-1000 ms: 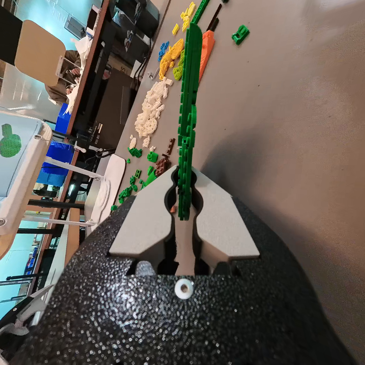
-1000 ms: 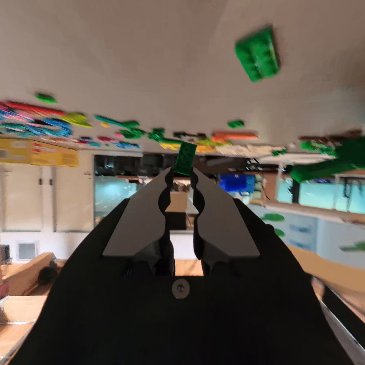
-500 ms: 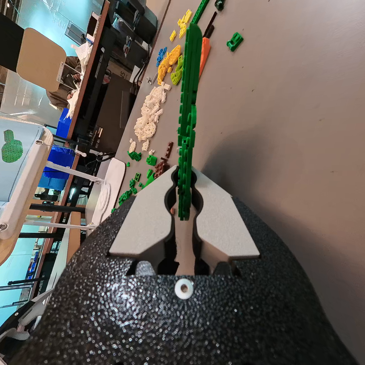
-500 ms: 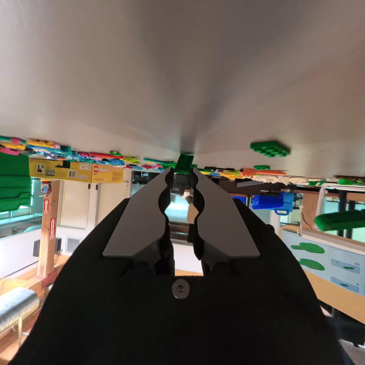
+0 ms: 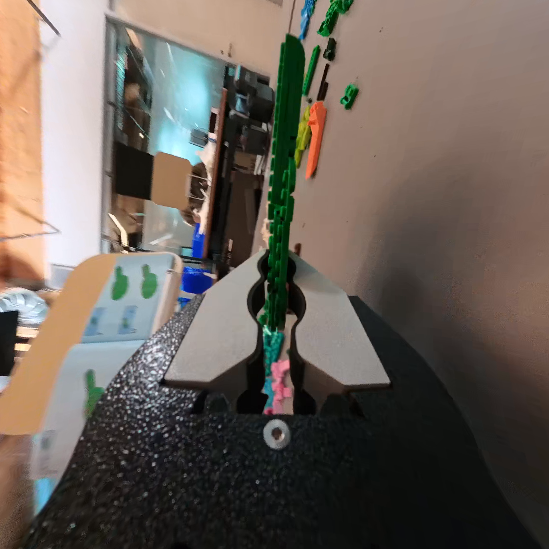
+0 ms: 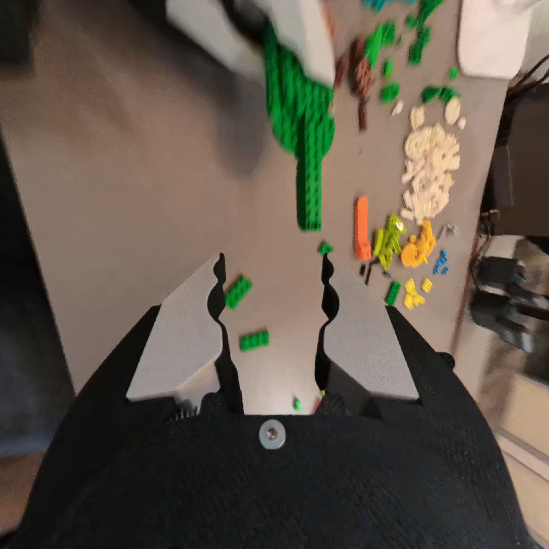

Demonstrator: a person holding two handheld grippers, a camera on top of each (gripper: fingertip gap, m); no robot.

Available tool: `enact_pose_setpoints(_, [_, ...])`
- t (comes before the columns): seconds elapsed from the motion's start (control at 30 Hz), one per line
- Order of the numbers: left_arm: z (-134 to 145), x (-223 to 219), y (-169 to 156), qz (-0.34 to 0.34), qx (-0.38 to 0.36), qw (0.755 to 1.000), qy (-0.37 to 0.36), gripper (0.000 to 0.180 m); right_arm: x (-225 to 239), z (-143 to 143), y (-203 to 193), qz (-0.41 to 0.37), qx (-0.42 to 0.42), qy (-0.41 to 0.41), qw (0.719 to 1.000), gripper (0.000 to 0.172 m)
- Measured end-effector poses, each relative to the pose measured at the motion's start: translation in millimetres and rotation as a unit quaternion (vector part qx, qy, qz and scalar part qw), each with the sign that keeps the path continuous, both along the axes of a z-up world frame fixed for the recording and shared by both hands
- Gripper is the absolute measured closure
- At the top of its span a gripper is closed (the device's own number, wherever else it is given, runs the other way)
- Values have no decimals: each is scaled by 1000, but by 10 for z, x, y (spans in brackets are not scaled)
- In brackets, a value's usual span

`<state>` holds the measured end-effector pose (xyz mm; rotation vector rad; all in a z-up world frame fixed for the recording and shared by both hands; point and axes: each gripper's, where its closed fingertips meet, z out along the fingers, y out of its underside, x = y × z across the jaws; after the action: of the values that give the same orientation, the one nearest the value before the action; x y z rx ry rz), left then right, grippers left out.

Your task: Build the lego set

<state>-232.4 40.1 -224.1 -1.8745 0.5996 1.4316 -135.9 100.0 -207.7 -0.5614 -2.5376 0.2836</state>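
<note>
My left gripper has its jaws clamped narrow on the edge of a flat green brick assembly, held edge-on above the grey bench. My right gripper hangs with jaws wide and bare; two green bricks lie on the bench between its fingers. Everything is blurred — white, orange and yellow pieces crowd the bench's right edge, the left side lies open.

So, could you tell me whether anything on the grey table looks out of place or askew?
Mostly the bricks lie in colour-sorted piles, such as the white pile and the orange-yellow pile. Two green bricks lie apart on the bare table, at different angles, below the open right hand-held gripper. Nothing looks damaged.
</note>
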Motion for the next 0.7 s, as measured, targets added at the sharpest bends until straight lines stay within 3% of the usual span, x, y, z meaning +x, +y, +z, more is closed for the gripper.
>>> enact_pose_setpoints(0.07, [60,56,20,-10,-5,999,39,175,-71,5,-193,7,-37,8,999,108])
enact_pose_setpoints(0.17, [145,135,55,-24,-8,994,103,175,-153,-101,-306,41,3,29,999,112])
enact_pose_setpoints(0.33, [167,258,105,-48,-30,982,180,174,-150,-282,-338,31,0,-30,999,126])
enact_pose_setpoints(0.4, [172,284,113,-55,-31,979,192,174,-175,-259,-315,18,-16,-41,999,139])
enact_pose_setpoints(0.57, [233,345,118,-67,-12,978,200,175,-199,-252,-256,11,-13,-52,998,140])
enact_pose_setpoints(0.63, [231,354,119,-69,-11,977,201,175,-167,-267,-256,18,-13,-62,998,152])
enact_pose_setpoints(0.7, [308,430,130,-92,24,976,196,163,-147,-273,-188,30,7,-63,998,154])
